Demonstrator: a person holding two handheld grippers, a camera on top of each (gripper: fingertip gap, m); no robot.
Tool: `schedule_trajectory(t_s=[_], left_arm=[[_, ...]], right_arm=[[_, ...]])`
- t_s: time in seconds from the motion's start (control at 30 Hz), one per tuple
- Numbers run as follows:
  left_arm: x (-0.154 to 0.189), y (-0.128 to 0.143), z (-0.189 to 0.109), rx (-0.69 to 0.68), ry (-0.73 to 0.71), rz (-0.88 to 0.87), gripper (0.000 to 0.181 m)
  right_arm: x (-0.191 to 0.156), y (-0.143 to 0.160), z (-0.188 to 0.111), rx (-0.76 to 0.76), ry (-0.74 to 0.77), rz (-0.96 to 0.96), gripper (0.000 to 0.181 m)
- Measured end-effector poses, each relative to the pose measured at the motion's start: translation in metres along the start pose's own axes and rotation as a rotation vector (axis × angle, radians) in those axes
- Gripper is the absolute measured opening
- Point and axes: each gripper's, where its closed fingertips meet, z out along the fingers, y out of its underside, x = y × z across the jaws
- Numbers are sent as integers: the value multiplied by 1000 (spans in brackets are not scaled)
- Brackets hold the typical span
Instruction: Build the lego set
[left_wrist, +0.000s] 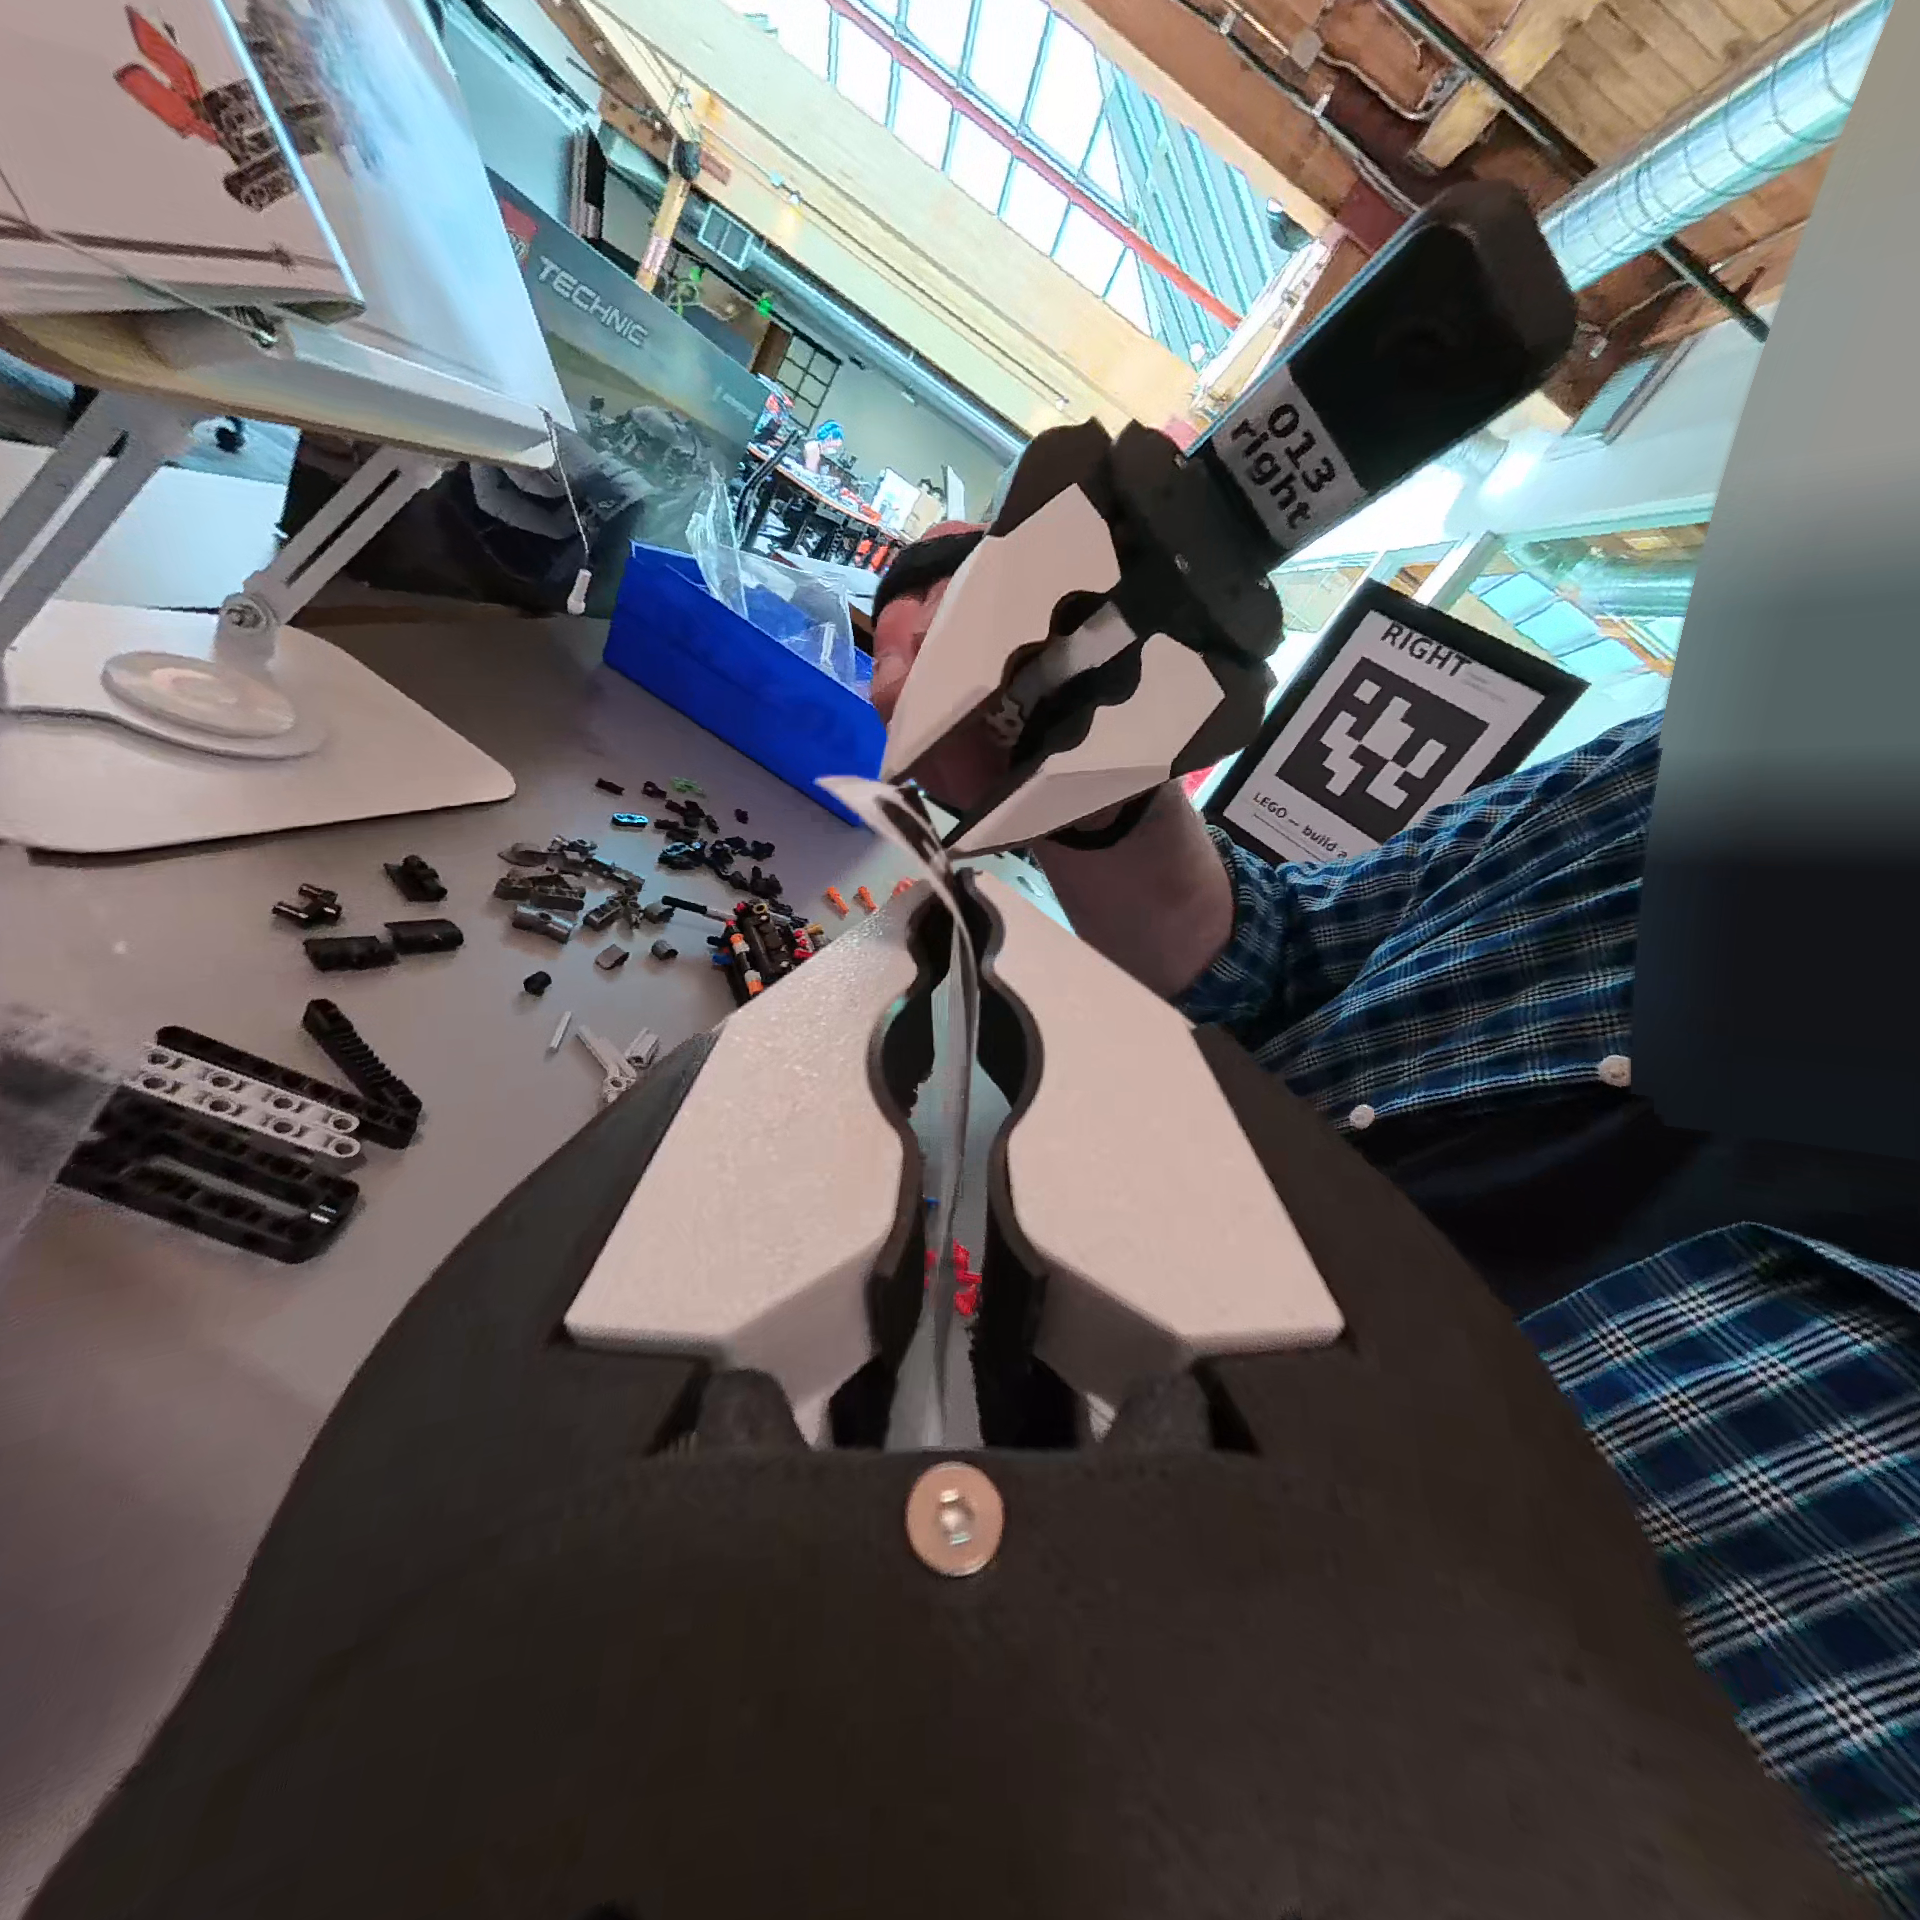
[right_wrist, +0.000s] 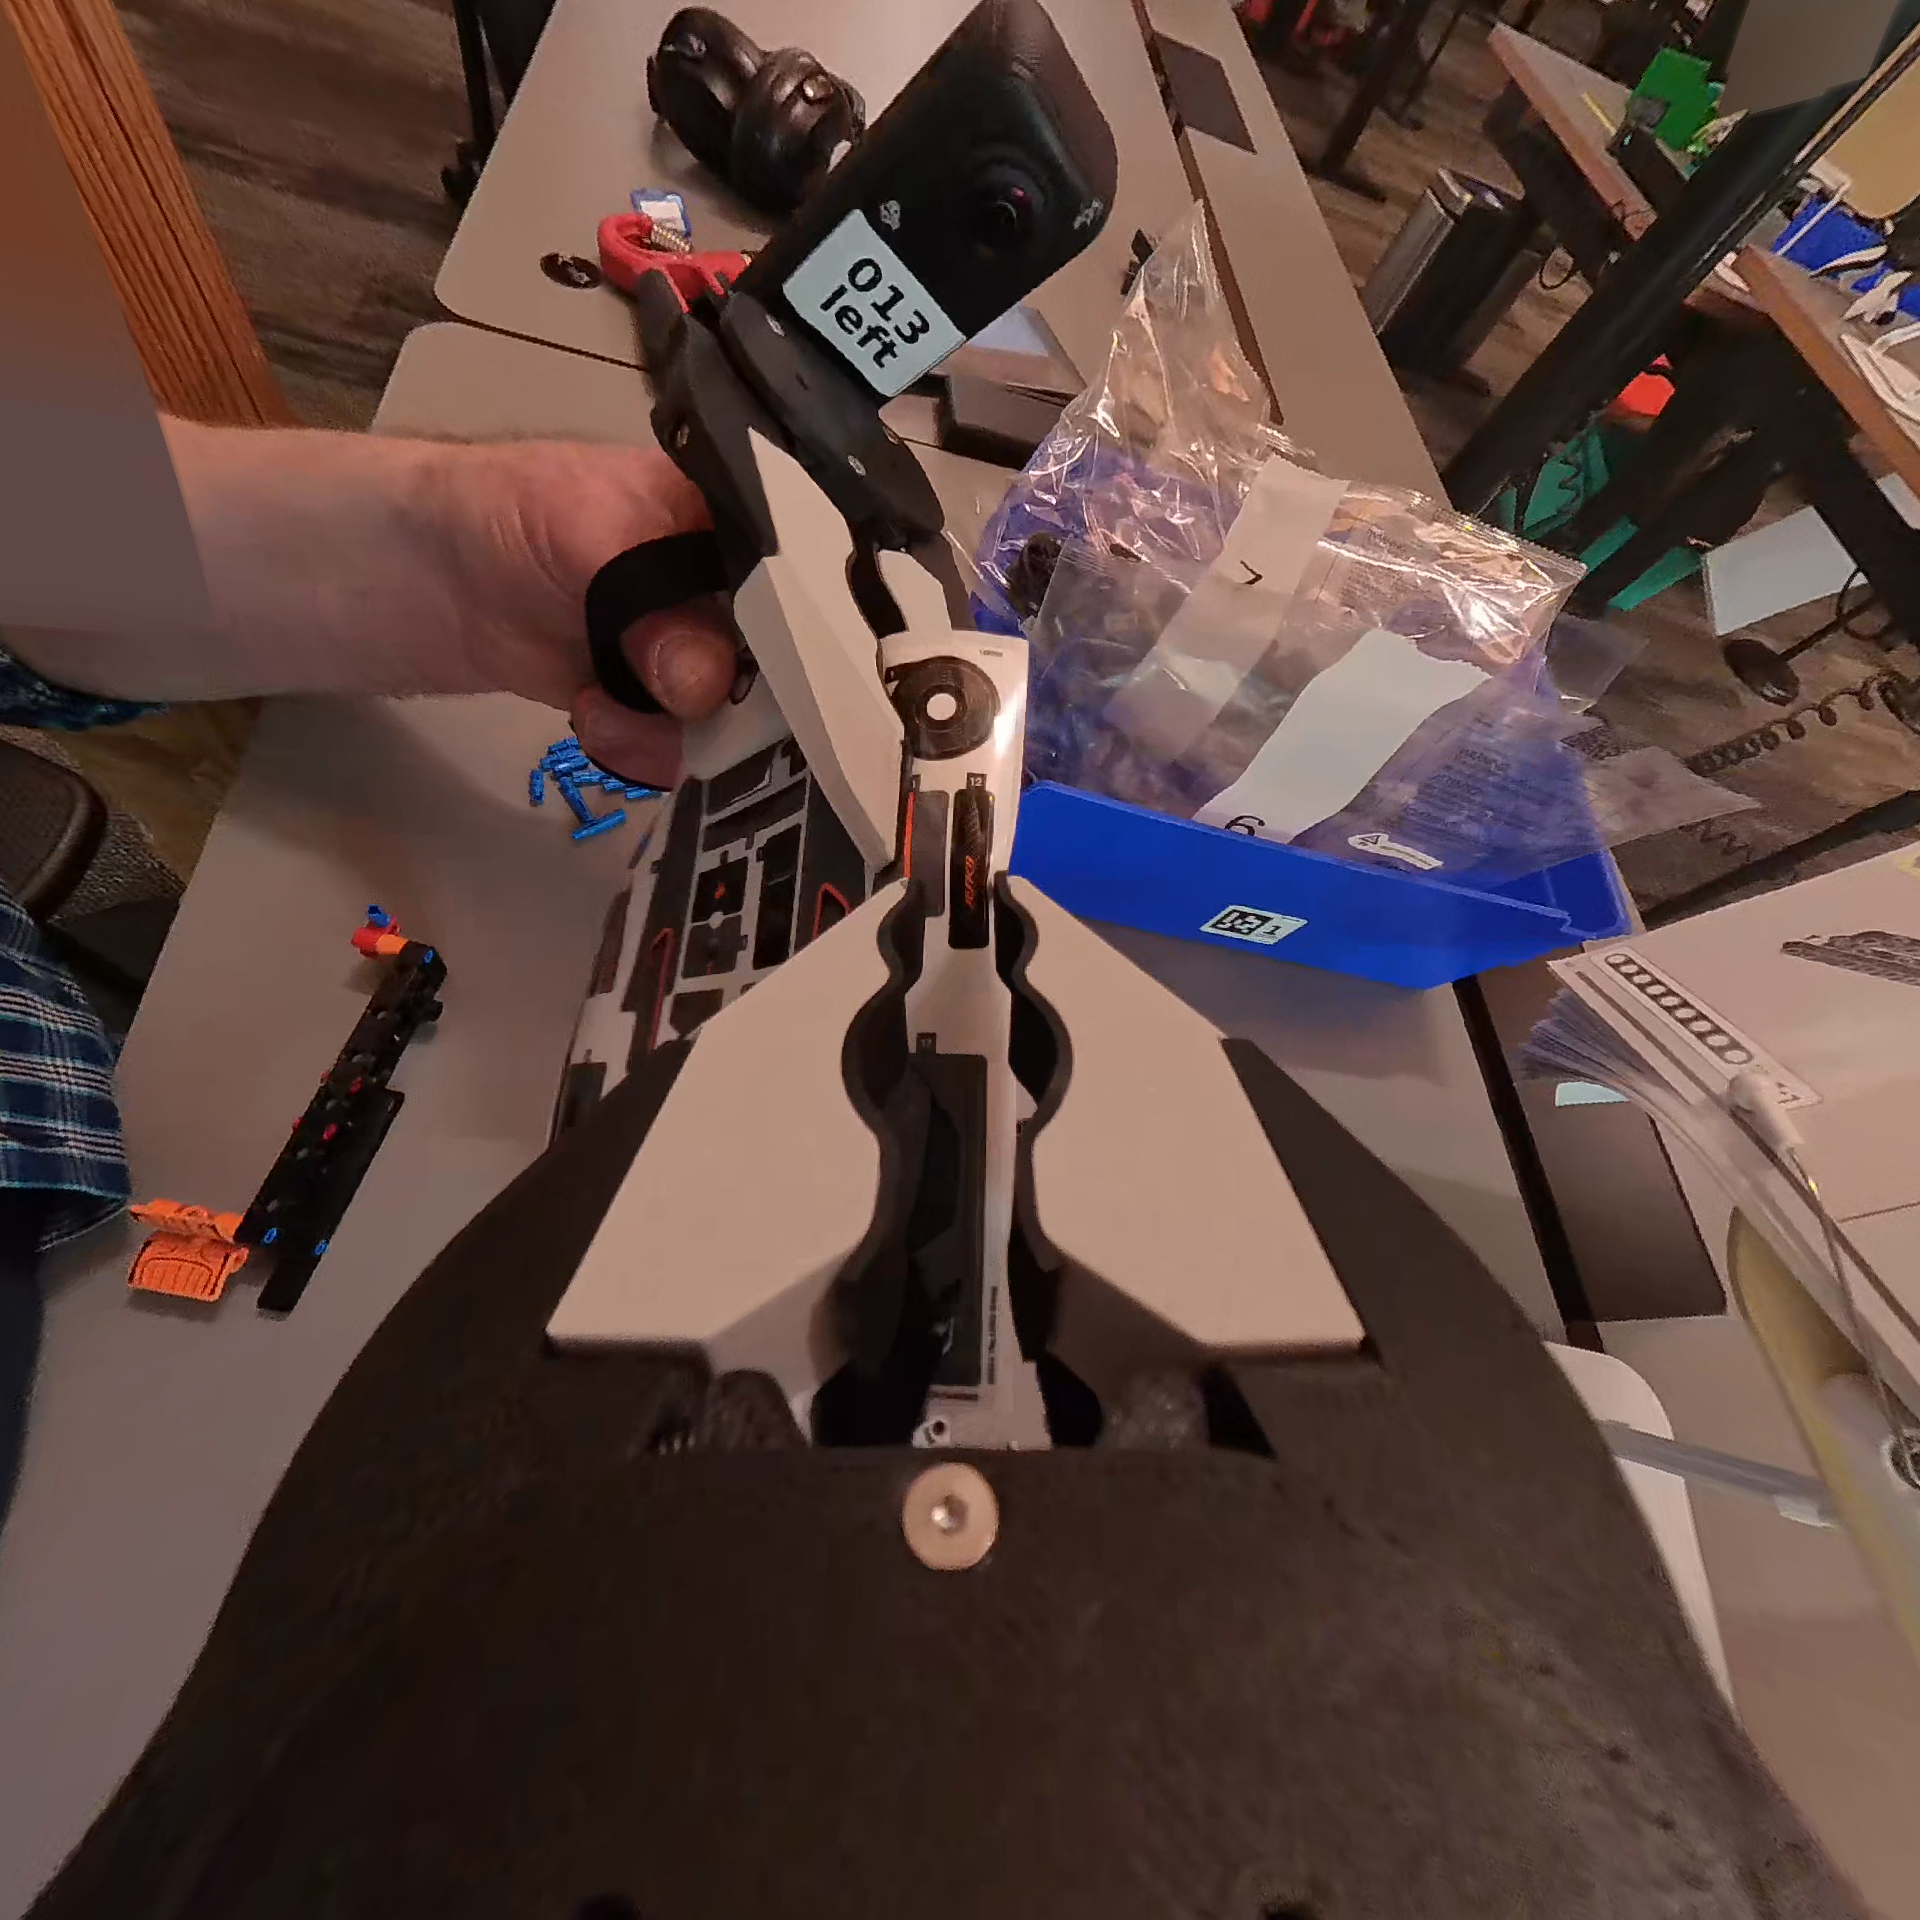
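Observation:
A white sticker sheet (left_wrist: 961, 997) with black and orange stickers is held up above the grey table (left_wrist: 416, 966). My left gripper (left_wrist: 956, 888) is shut on it, and the sheet runs edge-on between its fingers. In the right wrist view the sheet (right_wrist: 727, 894) faces the camera, with the left gripper (right_wrist: 899, 842) clamped on its upper part. My right gripper (right_wrist: 953, 894) has a narrow gap between its tips. In the left wrist view the right gripper (left_wrist: 928, 812) has its tips either side of the sheet's curled top edge.
A blue bin (right_wrist: 1299, 914) with clear bags (right_wrist: 1299, 623) stands behind the sheet. Loose small pieces (left_wrist: 665, 873) and black and white beams (left_wrist: 239, 1132) lie on the table. A partial black build (right_wrist: 343, 1101), an orange part (right_wrist: 187, 1247) and blue pins (right_wrist: 582, 779) lie left. The instruction booklet sits on a stand (left_wrist: 208, 156). My two grippers' fingertips are within a few centimetres of each other.

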Motion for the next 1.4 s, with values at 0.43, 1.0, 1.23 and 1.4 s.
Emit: schedule_trajectory(t_s=[0.43, 1.0, 1.23, 1.4], left_arm=[[-2, 4, 6, -79, -104, 217, 0], [-15, -4, 10, -107, -275, 288, 0], [-16, -4, 12, -112, -293, 297, 0], [-16, -5, 14, -109, -288, 287, 0]], right_arm=[[0, 2, -6, 43, -85, 119, 0], [8, 3, -9, -24, 63, 2, 0], [11, 1, -13, -11, 85, -7, 0], [13, 3, -13, -18, 99, -13, 1]])
